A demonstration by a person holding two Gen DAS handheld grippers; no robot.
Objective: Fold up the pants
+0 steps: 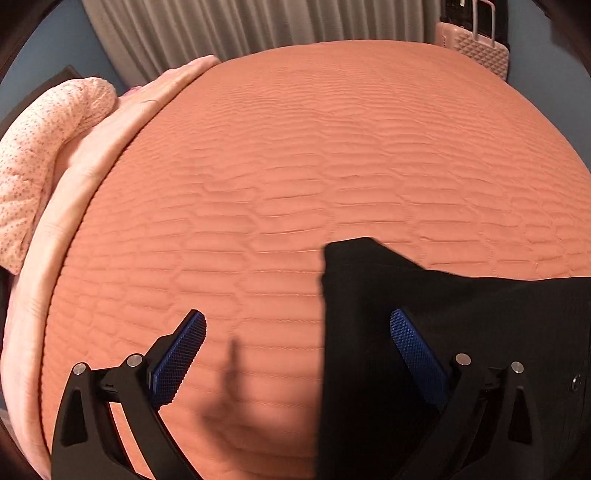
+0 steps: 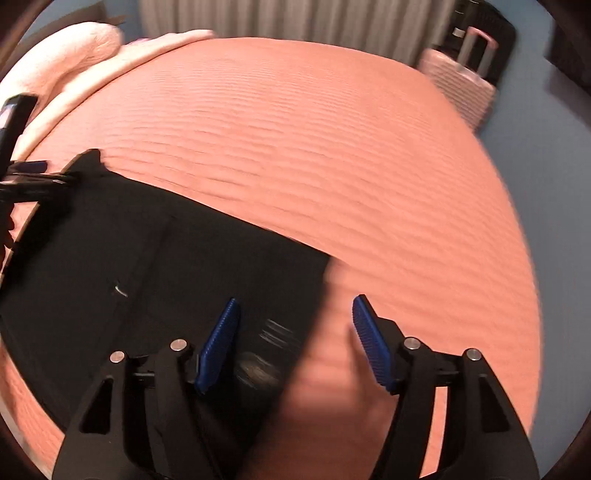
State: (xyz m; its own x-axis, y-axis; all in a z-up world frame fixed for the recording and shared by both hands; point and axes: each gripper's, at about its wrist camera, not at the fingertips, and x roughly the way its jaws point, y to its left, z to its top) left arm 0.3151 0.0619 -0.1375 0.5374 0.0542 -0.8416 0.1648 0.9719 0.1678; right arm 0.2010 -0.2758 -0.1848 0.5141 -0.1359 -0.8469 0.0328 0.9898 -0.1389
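Note:
Black pants (image 1: 443, 332) lie flat on an orange quilted bedspread (image 1: 295, 166). In the left wrist view my left gripper (image 1: 297, 325) is open, straddling the pants' left edge: its right finger is over the cloth, its left finger over the bedspread. In the right wrist view the pants (image 2: 147, 258) fill the lower left. My right gripper (image 2: 295, 314) is open over their right edge, the left finger above the cloth, the right finger above the bedspread (image 2: 332, 147). The left gripper's black body (image 2: 22, 177) shows at the far left by a pants corner.
A pink folded blanket (image 1: 110, 140) and a speckled pillow (image 1: 40, 155) lie at the bed's left side. A pink hard suitcase (image 1: 476, 48) stands beyond the far right corner, with a grey curtain (image 1: 258, 26) behind the bed.

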